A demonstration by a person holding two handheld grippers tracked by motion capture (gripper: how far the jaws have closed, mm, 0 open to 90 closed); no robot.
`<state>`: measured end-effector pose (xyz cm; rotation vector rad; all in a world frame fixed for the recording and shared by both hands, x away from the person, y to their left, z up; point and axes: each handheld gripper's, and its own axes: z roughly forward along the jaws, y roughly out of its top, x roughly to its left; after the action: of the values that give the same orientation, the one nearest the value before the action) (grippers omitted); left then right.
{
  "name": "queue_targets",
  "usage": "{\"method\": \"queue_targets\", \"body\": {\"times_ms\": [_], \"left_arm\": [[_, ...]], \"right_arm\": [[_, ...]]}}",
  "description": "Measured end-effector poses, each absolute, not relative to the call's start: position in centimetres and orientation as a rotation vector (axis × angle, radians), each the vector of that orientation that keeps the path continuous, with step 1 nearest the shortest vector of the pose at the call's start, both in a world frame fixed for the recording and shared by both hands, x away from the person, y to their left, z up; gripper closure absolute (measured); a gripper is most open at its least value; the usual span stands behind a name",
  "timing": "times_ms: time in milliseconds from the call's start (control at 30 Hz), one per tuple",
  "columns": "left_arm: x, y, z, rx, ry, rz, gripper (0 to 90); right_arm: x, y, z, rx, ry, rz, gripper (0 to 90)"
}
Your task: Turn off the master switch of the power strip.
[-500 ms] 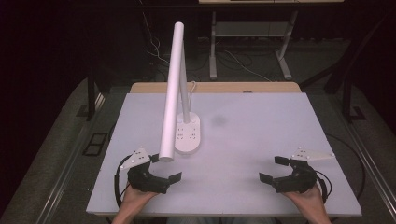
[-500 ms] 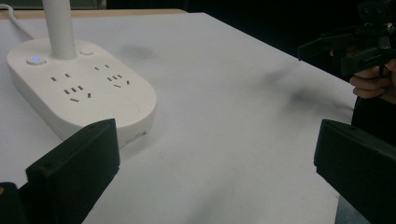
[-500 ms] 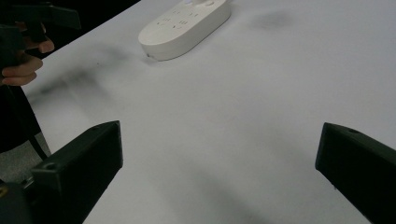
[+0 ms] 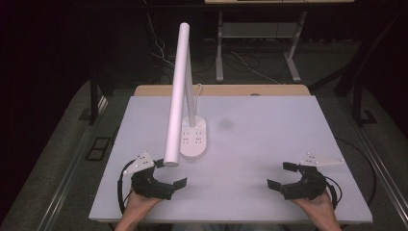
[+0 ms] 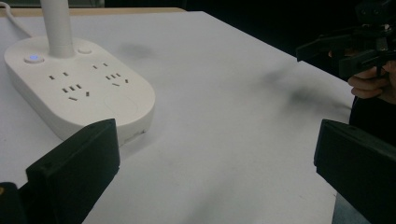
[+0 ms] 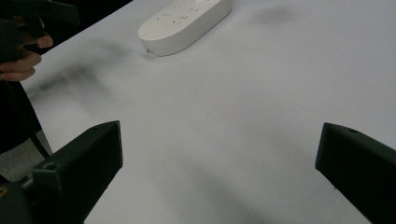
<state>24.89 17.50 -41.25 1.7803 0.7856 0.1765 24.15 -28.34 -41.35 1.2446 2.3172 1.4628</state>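
Lamp (image 4: 185,96): a white desk lamp is seen standing on the far left part of the counter, nearest to the left gripper and touched by neither gripper.
Counter (image 4: 269,144): a white top is seen, with the lamp on it and both grippers held at its near edge.
Lamp head (image 4: 175,91): a long white bar is tilted, its low end hanging just above and beside the left gripper.
Lamp base (image 5: 79,91): an oval white base with sockets and a lit blue button is seen lying flat, just beyond the left gripper.
Left gripper (image 4: 168,174): held in a hand at the near left; its fingers (image 5: 74,168) are spread wide, released, with nothing between them.
Right gripper (image 4: 284,175): held at the near right, well apart from the lamp; its fingers (image 6: 79,158) are spread wide and released over bare counter.
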Motion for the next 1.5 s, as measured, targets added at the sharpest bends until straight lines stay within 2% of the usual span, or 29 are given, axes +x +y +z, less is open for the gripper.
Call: {"method": "queue_targets", "body": {"times_ms": [833, 1500], "left_arm": [[25.1, 17.0, -40.6, 1.858, 0.774, 0.104, 0.0], [26.2, 17.0, -38.8, 1.912, 0.757, 0.1, 0.0]], "right_arm": [[24.1, -28.5, -41.5, 1.251, 2.329, 1.443, 0.0], [24.1, -28.5, -41.5, 1.259, 2.328, 1.437, 0.0]]}}
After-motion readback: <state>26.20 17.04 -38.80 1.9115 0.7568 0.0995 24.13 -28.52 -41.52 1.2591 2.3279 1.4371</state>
